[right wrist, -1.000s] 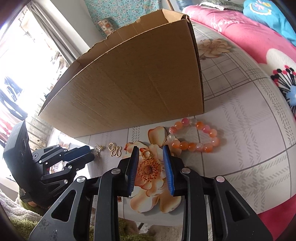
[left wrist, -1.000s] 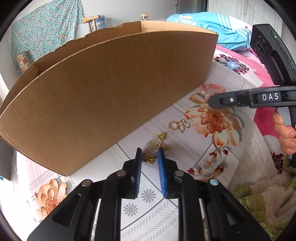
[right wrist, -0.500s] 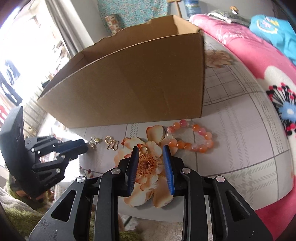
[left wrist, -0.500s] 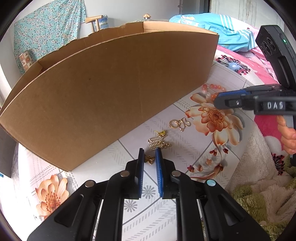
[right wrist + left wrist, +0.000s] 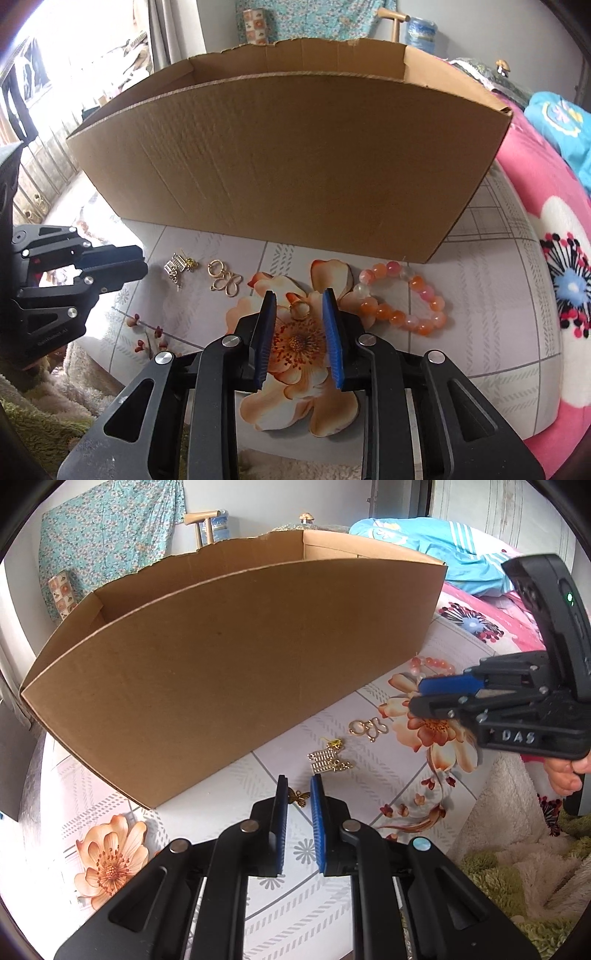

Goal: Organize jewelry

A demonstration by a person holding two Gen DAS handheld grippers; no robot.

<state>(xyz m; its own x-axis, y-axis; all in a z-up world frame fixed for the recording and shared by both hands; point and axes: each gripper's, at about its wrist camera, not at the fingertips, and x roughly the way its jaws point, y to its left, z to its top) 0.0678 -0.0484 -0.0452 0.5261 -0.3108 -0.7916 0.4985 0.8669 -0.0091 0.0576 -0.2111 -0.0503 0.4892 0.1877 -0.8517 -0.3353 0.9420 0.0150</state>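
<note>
Gold trinkets lie scattered on the flowered tablecloth (image 5: 229, 915) in front of a tall cardboard box (image 5: 229, 672), none of them visibly inside it yet. The left gripper (image 5: 298, 788) has its blue pads narrowly parted around a small butterfly charm (image 5: 298, 797), which lies between the tips; whether the pads touch it cannot be told. The right gripper (image 5: 299, 301) holds its fingers spread wider, straddling a gold ring (image 5: 299, 309) that rests on a printed orange flower.

Both pieces are tiny, flat and hard, so I judge the likeliest failure is the pads closing above or beside them and skidding them across the slick cloth, or pinching a fold of cloth along with them. The ring could roll or flip out if caught on its edge. The charm, if gripped only by a wing, may drop during the lift.

Nearby lie a comb-shaped earring (image 5: 327, 758), a looped gold pendant (image 5: 367, 729) and a bracelet of orange and pink beads (image 5: 402, 301), just right of the ring. A careless sweep could drag any of these. The box wall stands high and close behind everything, so each piece must probably be carried up and over its rim. The two grippers work near each other and could collide.
</note>
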